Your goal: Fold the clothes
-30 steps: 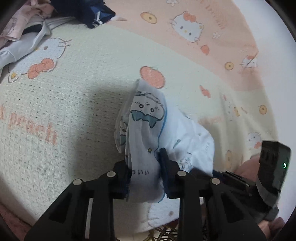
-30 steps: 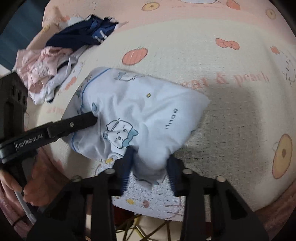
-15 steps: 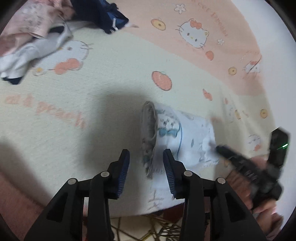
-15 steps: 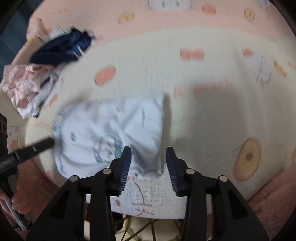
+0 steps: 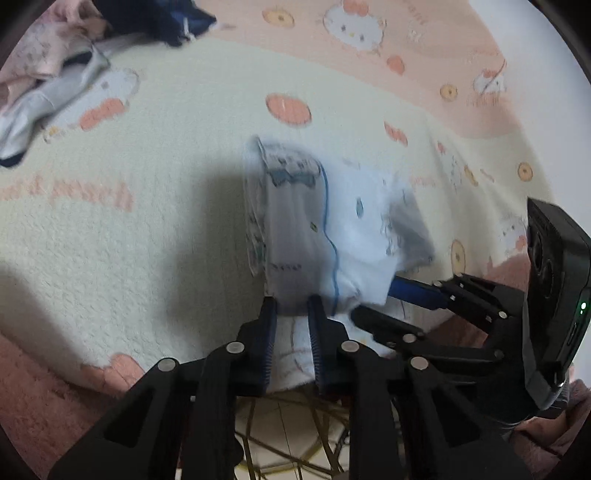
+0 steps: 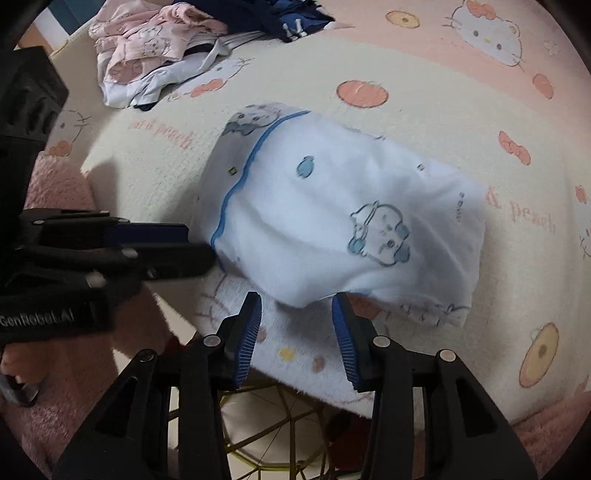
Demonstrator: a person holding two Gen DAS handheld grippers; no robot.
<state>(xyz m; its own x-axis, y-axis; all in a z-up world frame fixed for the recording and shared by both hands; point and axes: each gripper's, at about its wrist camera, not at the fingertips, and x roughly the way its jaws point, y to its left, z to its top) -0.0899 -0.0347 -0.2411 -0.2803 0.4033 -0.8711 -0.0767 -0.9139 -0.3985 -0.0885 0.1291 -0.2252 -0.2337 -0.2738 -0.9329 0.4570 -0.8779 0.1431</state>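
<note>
Grippers point(image 5: 291, 306) back at garment point(image 6: 347, 218)

This is a home, most likely a bedroom or living room. The work surface is covered by a soft cream and pink blanket point(image 6: 424, 74) printed with cartoon cats, peaches and bows, the kind of fleece throw used in a household. A loose pile of laundry point(image 6: 155, 44) lies at its far corner, pink printed pyjamas, white pieces and a dark navy garment point(image 6: 288, 18) among them. A small white child's garment point(image 6: 351, 221) with cartoon animals lies in the middle. Beneath the blanket's near edge show a gold wire frame point(image 6: 277, 424) and pale floor tiles point(image 5: 291, 424).
</note>
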